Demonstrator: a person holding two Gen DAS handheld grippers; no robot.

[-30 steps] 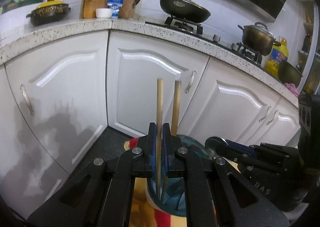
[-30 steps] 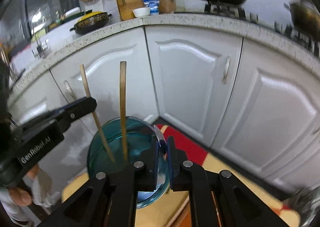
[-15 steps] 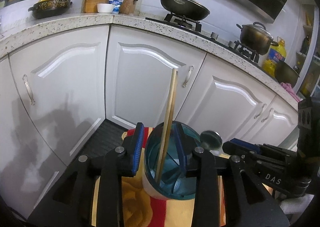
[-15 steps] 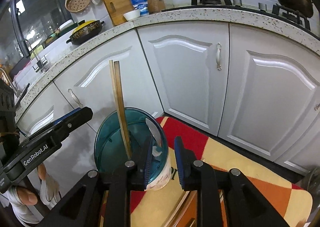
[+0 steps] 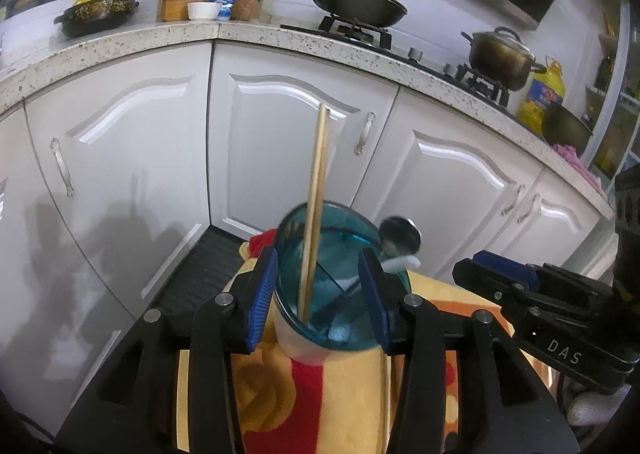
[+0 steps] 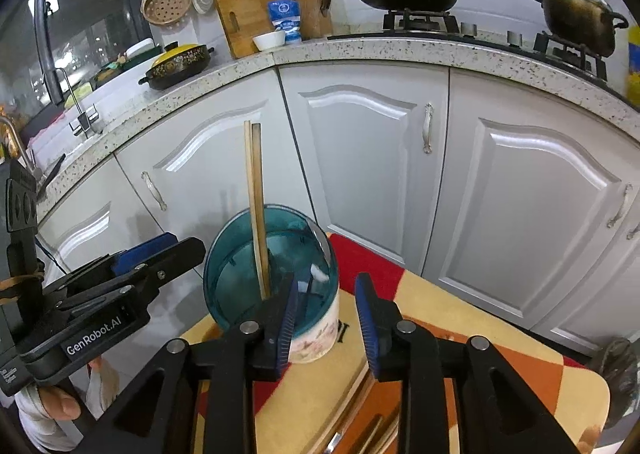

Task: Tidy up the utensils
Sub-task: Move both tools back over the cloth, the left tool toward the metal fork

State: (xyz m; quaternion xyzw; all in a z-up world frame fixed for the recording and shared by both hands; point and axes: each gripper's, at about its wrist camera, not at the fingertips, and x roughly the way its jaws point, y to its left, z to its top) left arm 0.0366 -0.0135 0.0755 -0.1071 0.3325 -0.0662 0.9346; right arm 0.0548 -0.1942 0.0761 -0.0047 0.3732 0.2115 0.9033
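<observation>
A: Chopsticks (image 5: 314, 206), two, stand upright together in one teal-rimmed holder (image 5: 332, 338), with one spoon (image 5: 400, 240) leaning on its rim.

B: Where are they from each gripper?

A: Just ahead of the left gripper (image 5: 318, 294), between its spread, opening jaws, untouched. The right gripper (image 6: 326, 320) sits just right of the holder, jaws opening, gripping nothing; its left pad overlaps the holder's rim.
</observation>
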